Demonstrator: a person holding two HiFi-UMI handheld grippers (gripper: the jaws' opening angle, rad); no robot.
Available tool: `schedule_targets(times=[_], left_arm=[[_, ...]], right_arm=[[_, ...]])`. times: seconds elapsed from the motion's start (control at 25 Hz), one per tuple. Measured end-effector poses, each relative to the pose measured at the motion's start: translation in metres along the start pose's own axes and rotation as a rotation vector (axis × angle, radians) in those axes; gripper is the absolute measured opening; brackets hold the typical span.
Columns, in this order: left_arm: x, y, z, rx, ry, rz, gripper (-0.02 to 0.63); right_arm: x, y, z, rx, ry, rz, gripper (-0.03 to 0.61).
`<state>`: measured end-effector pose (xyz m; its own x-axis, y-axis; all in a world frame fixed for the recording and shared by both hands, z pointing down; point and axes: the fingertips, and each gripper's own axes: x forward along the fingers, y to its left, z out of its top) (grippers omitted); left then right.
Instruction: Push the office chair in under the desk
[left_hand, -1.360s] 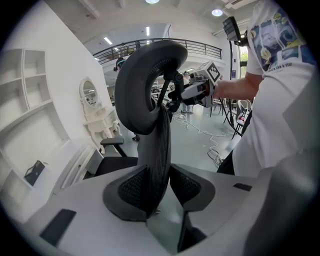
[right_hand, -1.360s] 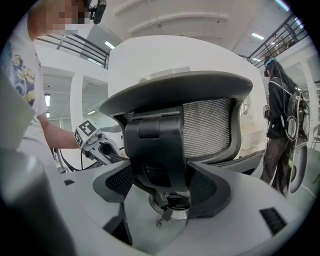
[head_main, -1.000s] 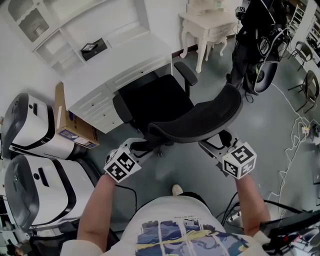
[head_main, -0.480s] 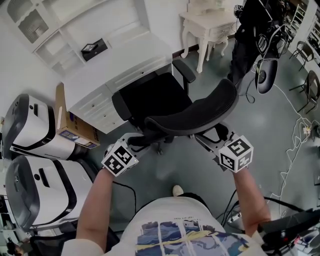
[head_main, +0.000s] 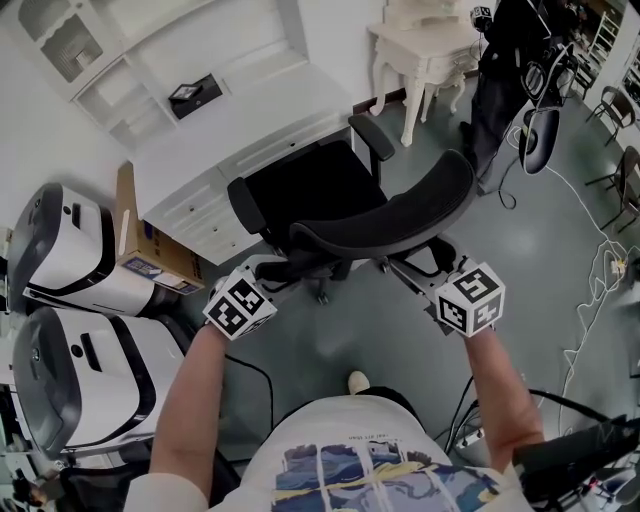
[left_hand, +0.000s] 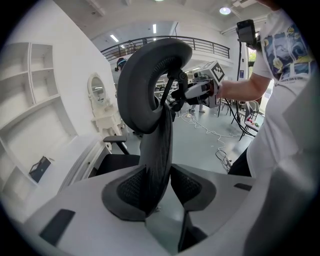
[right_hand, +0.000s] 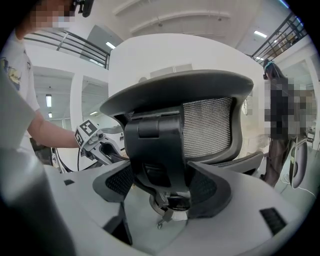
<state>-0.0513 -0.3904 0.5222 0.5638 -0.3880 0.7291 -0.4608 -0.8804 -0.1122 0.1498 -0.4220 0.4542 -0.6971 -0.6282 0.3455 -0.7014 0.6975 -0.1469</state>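
A black office chair faces the white desk (head_main: 250, 120), its seat (head_main: 310, 195) partly under the desktop edge. The curved mesh back (head_main: 390, 225) is nearest to me. My left gripper (head_main: 283, 272) holds the back's left edge. In the left gripper view that edge (left_hand: 157, 145) runs between both pads, and the left gripper (left_hand: 159, 187) is shut on it. My right gripper (head_main: 412, 272) is at the back's right rear. In the right gripper view its pads flank the black back support (right_hand: 157, 150), and the right gripper (right_hand: 162, 185) is shut on it.
Two white machines (head_main: 70, 260) and a cardboard box (head_main: 150, 255) stand left of the desk. A small white table (head_main: 430, 55) and a dark scooter-like object (head_main: 520, 70) stand at the back right. Cables (head_main: 590, 280) trail over the grey floor on the right. A dark item (head_main: 195, 95) lies on the desk.
The chair has rolled a little towards the desk, and both grippers have moved forward with its back.
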Motion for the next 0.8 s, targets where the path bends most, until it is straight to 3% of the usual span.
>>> schedule_targets(times=[0.8], left_arm=[[-0.002,0.043,-0.007,-0.027,0.004,0.015,0.173]], right_arm=[[0.037,-0.003,0.015,0.007,-0.008,-0.006,0.336]])
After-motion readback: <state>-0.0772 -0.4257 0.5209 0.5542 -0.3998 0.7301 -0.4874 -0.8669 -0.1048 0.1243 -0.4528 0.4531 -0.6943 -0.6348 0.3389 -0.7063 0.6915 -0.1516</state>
